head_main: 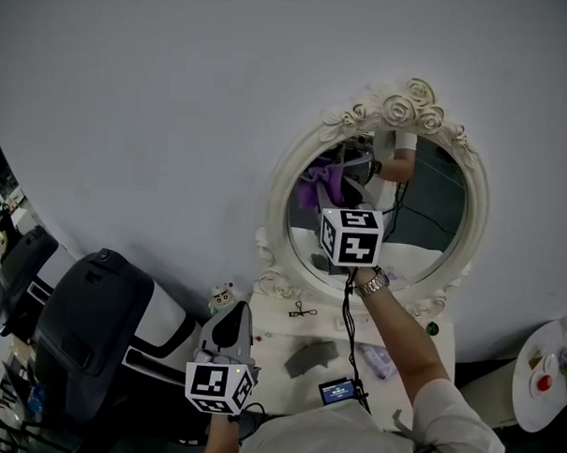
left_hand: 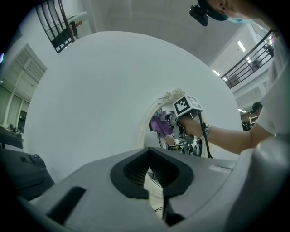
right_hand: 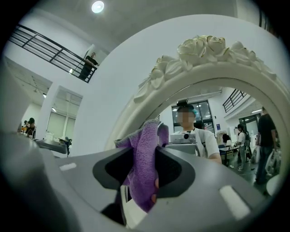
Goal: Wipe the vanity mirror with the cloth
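Note:
The oval vanity mirror (head_main: 425, 208) has a white frame carved with roses (right_hand: 208, 50) and stands against a grey wall. My right gripper (right_hand: 141, 181) is shut on a purple cloth (right_hand: 145, 145) that bulges out between its jaws. It holds the cloth up at the left part of the glass, by the inner rim. I cannot tell whether cloth and glass touch. The left gripper view shows the same cloth (left_hand: 159, 123) and the right gripper (left_hand: 171, 121) at the mirror. My left gripper (head_main: 231, 311) is low and left of the mirror, shut and empty, its jaws (left_hand: 152, 165) pressed together.
The white vanity top (head_main: 428, 345) carries a grey rag (head_main: 311, 356), a small lit screen device (head_main: 338, 390), black scissors (head_main: 302, 312) and a little figurine (head_main: 223, 293). A black office chair (head_main: 92, 325) stands at the left. A round side table (head_main: 544, 378) is at the right.

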